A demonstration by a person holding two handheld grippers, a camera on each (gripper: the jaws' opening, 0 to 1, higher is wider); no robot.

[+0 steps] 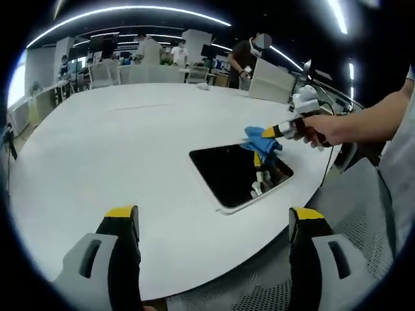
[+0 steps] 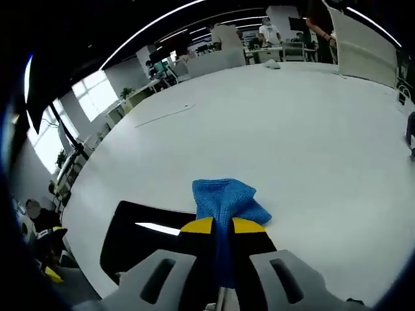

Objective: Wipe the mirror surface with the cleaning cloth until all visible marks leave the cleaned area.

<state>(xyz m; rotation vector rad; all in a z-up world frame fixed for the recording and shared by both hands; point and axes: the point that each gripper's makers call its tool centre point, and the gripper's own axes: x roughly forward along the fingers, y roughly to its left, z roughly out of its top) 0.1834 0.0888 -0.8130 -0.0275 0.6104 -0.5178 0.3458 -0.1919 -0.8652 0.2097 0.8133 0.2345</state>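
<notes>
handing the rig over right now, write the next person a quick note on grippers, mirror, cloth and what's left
Left gripper: open, holding nothing, hovering over the white table short of the mirror.
Right gripper: shut on the blue cleaning cloth, held at the mirror's far edge; a hand holds it in the left gripper view.
Mirror: lies flat near the table's edge, dark reflective face up.
Done: cloth gripped and brought to the mirror.
Left: wipe the mirror surface. I cannot tell from these views whether any marks are on it, so check closely before stopping.
</notes>
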